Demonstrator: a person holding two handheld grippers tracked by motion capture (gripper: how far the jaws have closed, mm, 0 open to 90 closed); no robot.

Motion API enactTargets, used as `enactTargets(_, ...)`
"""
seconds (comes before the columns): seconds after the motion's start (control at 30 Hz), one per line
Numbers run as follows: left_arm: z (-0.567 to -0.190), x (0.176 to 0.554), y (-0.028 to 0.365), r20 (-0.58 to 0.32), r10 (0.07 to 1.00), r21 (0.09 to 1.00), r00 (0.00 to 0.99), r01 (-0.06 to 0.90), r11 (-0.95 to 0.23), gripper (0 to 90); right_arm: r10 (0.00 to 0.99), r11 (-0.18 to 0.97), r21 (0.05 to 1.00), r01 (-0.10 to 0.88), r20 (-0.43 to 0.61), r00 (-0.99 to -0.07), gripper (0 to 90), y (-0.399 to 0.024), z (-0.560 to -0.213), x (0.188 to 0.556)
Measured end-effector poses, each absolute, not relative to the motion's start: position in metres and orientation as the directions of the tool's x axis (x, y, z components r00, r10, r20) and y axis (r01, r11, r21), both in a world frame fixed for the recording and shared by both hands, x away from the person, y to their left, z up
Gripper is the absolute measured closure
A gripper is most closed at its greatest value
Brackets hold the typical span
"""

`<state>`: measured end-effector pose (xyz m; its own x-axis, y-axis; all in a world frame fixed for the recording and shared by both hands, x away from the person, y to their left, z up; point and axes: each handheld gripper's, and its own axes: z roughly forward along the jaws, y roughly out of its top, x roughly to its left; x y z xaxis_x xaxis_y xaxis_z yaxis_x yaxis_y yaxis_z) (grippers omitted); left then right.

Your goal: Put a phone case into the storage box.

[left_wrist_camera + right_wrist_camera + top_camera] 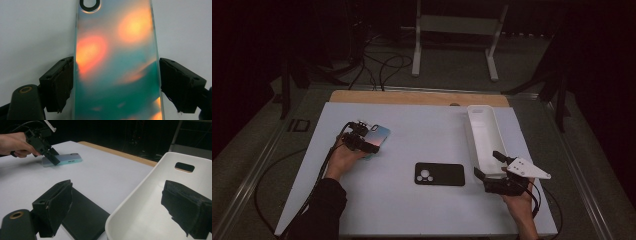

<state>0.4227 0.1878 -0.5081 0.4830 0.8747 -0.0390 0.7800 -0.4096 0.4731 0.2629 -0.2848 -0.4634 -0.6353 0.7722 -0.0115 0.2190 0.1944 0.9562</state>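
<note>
Left gripper [362, 137] held low at table's left, left hand [343, 159] behind, dark sleeve [319, 210] entering from bottom edge; jaws spread wide, pads [61, 83] not clearly pressing anything. Right gripper [492, 167] at table's right, right hand [519, 200] below, jaws parted wide.

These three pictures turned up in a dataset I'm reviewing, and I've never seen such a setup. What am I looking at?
A person at a table holds a hand-operated two-jaw gripper in each hand. One picture comes from a camera above; the other two come from cameras riding on the grippers, looking along their black jaws.

On the white table lie an iridescent phone case, a black phone case and a long white bin.

The left gripper has its jaws either side of the iridescent case; whether they press it, I cannot tell. The right gripper is open, straddling the near end wall of the bin.
</note>
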Motion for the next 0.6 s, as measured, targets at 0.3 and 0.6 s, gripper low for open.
enactTargets(0.3,-0.487,0.411,0.187,-0.023,0.872,0.555,0.489,0.732,-0.396,17.1,0.77,0.197,0.956,0.22,-0.012,-0.638,10.0,-0.283,-0.463,0.263)
enactTargets(0.6,-0.469,0.392,0.178,-0.003,0.853,0.628,0.522,0.665,-0.405,17.0,0.767,0.182,0.953,0.241,0.016,-0.642,10.0,-0.283,-0.462,0.266)
